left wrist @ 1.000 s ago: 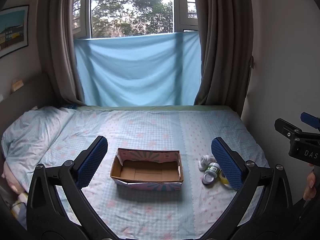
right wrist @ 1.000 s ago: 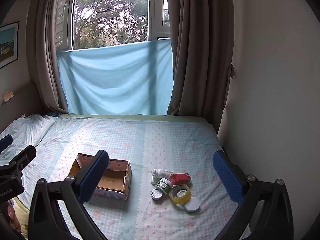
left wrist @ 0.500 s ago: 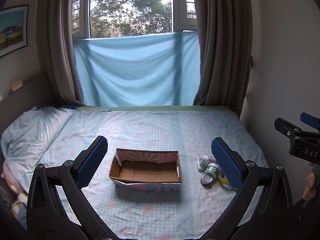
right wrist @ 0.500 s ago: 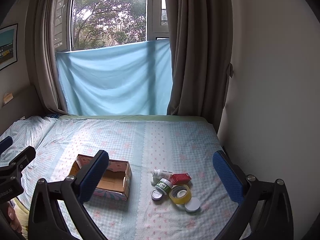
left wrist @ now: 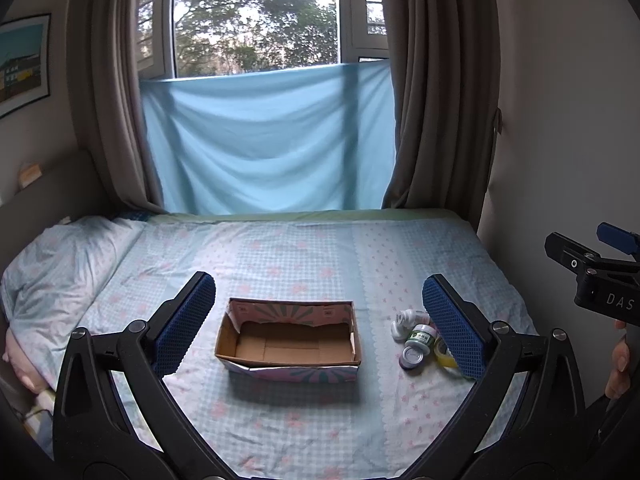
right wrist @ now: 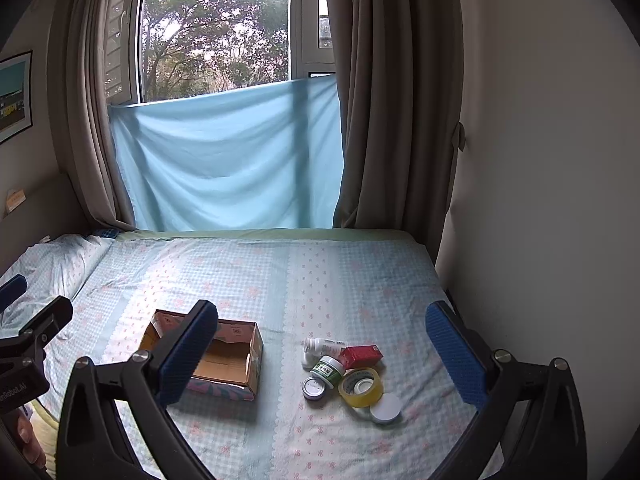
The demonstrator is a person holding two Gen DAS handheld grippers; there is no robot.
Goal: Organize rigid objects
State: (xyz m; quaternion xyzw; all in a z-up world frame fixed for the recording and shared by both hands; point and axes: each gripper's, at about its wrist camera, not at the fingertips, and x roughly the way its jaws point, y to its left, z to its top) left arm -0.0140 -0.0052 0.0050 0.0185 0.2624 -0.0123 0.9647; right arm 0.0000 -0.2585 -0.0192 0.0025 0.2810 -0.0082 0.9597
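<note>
While both pairs of jaws stand wide apart and hold nothing, the objects lie on the bed (right wrist: pixel 248 272). An open cardboard box (left wrist: pixel 289 338), brown inside with a pink and teal printed outside, sits empty. Beside it is a small cluster: a white bottle (right wrist: pixel 322 346) on its side, a red carton (right wrist: pixel 361 355), a white jar with a green label (right wrist: pixel 329 370) whose writing is too small to read, a small round tin (right wrist: pixel 314 387), a roll of yellowish tape (right wrist: pixel 361 387) and a white lid (right wrist: pixel 385 408).

Seen from the left gripper (left wrist: pixel 318 324), the box lies between the jaws and ahead of them, with the cluster just behind the right jaw's tip. Seen from the right gripper (right wrist: pixel 320 350), the cluster lies between the jaws, and the box sits partly behind the left jaw. "DAS" shows on the right gripper's body in the left view.
</note>
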